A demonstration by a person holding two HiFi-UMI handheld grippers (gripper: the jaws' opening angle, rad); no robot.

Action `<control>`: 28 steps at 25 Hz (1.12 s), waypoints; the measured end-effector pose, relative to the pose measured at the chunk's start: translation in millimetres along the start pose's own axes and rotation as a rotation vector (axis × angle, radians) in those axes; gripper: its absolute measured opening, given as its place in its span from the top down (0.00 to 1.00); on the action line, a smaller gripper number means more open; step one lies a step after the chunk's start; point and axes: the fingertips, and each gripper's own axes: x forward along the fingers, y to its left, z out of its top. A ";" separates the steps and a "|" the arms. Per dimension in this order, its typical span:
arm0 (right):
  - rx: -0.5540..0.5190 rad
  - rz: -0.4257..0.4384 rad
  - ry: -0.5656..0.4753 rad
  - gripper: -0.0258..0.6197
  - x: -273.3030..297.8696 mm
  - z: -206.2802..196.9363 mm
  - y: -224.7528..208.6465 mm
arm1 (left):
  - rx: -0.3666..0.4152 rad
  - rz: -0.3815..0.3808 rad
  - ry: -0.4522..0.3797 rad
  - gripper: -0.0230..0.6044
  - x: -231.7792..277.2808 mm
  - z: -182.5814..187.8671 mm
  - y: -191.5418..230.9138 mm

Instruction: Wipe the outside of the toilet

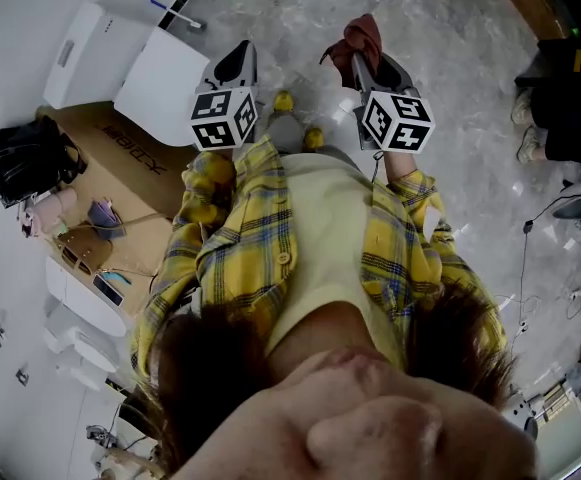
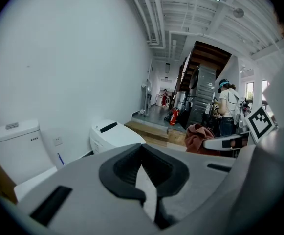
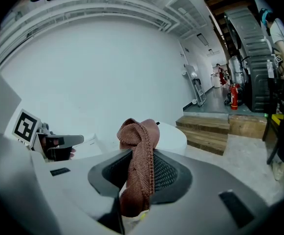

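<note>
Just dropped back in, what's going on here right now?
A person in a yellow checked shirt holds a gripper in each hand. The right gripper is clamped on a brown cloth that sticks up from its jaws. The left gripper is shut and empty. Both are in the air, clear of the white toilet, so wiping has not begun.

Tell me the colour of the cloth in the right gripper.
Reddish-brown knitted cloth; shows best in the right gripper view.

Floor (image 1: 470, 58) w/ toilet (image 1: 160, 88), cardboard box (image 1: 120, 173)
</note>
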 end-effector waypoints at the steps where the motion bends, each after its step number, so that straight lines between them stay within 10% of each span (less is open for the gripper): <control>1: -0.001 0.003 0.002 0.78 2.7 0.7 0.0 | 0.000 0.004 0.000 0.95 1.3 1.1 1.6; 28: -0.091 0.033 0.081 0.78 195.1 97.9 -4.9 | -0.089 0.026 0.003 0.95 147.9 73.6 124.1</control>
